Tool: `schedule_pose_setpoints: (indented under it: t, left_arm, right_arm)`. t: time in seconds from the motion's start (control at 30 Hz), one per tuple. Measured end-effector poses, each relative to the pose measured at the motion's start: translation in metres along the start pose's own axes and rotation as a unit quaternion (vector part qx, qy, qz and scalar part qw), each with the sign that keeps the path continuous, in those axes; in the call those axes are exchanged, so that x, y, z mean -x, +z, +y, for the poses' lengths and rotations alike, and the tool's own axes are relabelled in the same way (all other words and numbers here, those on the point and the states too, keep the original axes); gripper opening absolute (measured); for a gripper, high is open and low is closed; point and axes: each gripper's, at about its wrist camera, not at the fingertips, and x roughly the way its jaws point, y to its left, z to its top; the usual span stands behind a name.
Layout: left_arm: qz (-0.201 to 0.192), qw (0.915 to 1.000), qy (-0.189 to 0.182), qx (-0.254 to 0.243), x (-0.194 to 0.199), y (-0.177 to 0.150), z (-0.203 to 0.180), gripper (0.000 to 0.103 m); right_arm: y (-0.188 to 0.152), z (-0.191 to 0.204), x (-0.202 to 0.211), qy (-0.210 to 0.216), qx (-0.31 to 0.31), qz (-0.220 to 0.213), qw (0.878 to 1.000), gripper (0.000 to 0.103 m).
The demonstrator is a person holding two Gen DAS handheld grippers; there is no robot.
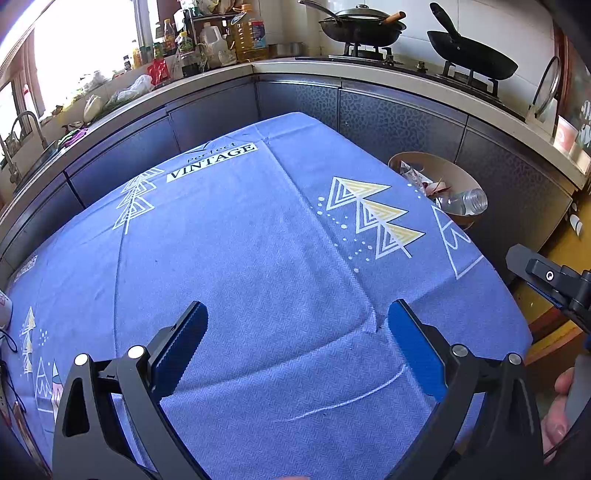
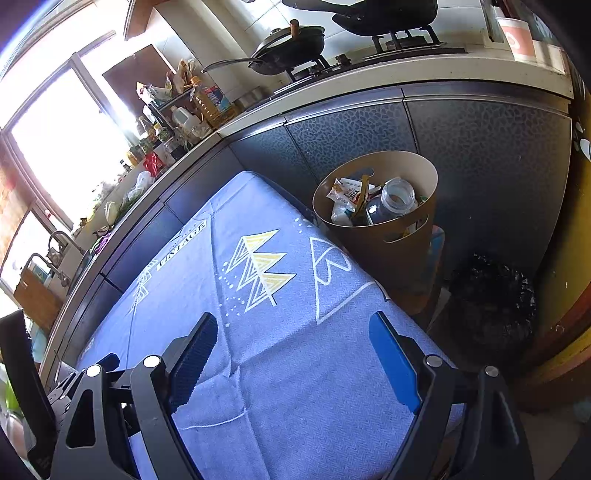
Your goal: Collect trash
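Note:
A tan waste bin [image 2: 391, 251] stands on the floor past the table's far right corner; it also shows in the left wrist view [image 1: 443, 173]. It holds a clear plastic bottle [image 2: 395, 199] and crumpled wrappers [image 2: 347, 195]. My left gripper [image 1: 295, 314] is open and empty above the blue tablecloth [image 1: 240, 240]. My right gripper [image 2: 293, 326] is open and empty above the cloth's right part [image 2: 295, 369], short of the bin. The right gripper's tip [image 1: 546, 277] shows at the right edge of the left wrist view.
Dark cabinets [image 1: 295, 99] and a counter with bottles [image 1: 207, 40] and two woks on a stove [image 1: 362, 26] run behind the table. A black bag [image 2: 491, 295] sits on the floor right of the bin. A sink tap [image 1: 26, 122] is at far left.

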Motion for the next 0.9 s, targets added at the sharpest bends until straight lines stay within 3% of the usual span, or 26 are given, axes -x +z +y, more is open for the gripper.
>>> schedule_pose_setpoints:
  t: [0.9]
  left_arm:
    - [0.009,0.9999,-0.002,0.005,-0.0059,-0.0014,0.0038,0.097]
  right_arm:
    - [0.0007,0.0034,-0.0038,0.0,0.0,0.002,1.0,0.084]
